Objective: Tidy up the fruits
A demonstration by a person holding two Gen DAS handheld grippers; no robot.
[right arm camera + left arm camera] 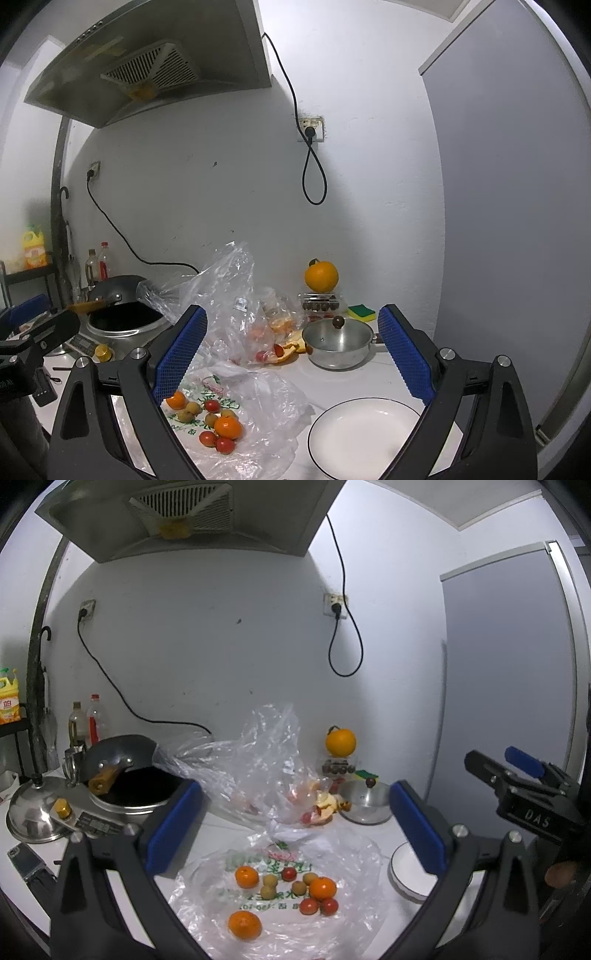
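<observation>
Several small fruits lie on a flat printed plastic bag (332,926) on the white counter: tangerines (323,888), red cherry tomatoes (309,905) and tan longans (268,891). They also show in the right wrist view (228,427). An empty white plate (364,437) sits to their right, partly seen in the left wrist view (400,878). My left gripper (291,830) is open and empty above the fruits. My right gripper (290,354) is open and empty above the plate and bag, and shows at the right edge of the left wrist view (517,775).
A crumpled clear bag (258,768) with peel and fruit lies behind. A steel pot with lid (338,343), a large orange (321,276) on a box, a sponge (361,312), a wok on a cooker (122,771), a steel lid (35,812) and bottles (86,723) stand around.
</observation>
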